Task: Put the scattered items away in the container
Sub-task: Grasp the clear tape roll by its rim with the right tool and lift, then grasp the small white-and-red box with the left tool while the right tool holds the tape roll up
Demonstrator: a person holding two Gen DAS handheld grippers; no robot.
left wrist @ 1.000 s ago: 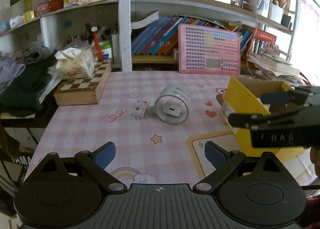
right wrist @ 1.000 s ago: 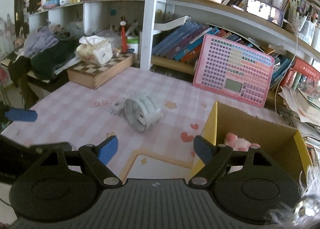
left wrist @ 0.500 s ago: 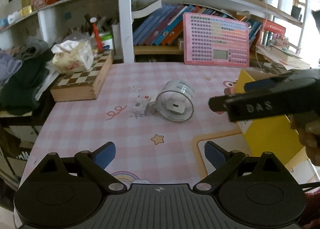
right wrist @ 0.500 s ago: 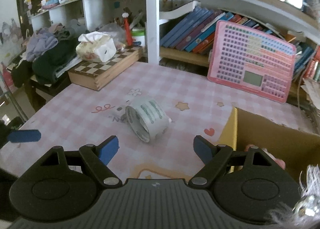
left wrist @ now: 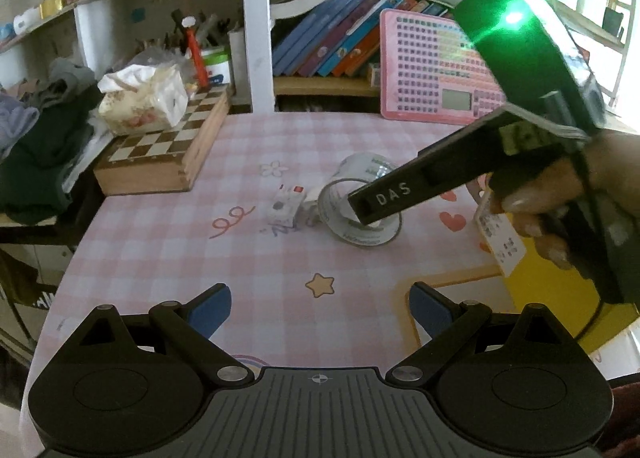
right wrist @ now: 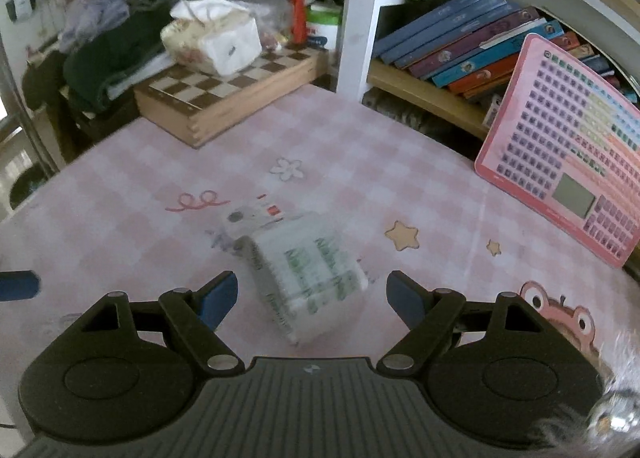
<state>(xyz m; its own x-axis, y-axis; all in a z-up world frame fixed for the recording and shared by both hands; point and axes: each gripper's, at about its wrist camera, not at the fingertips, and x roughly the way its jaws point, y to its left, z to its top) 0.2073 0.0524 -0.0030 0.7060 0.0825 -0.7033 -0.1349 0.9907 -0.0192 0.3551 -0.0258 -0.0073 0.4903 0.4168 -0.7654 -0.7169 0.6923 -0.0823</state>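
Note:
A roll of clear tape with green print [left wrist: 362,214] lies on its side on the pink checked table; it also shows in the right wrist view [right wrist: 308,278]. A small white packet with a red mark [left wrist: 287,205] lies just left of it, and shows in the right wrist view [right wrist: 256,216]. My right gripper [right wrist: 312,294] is open, its blue pads on either side of the roll, just above it. My left gripper [left wrist: 320,304] is open and empty, nearer the table's front. The yellow box [left wrist: 560,298] stands at the right, mostly hidden by the right hand.
A wooden chessboard box [left wrist: 160,154] with a tissue pack [left wrist: 144,98] stands at the back left. A pink keypad toy [left wrist: 436,70] leans against the bookshelf. Dark clothes [left wrist: 36,154] are piled at the left edge.
My right gripper has moved left and down from beside the yellow box to over the tape roll, which now sits between its open fingers. My left gripper has barely moved.

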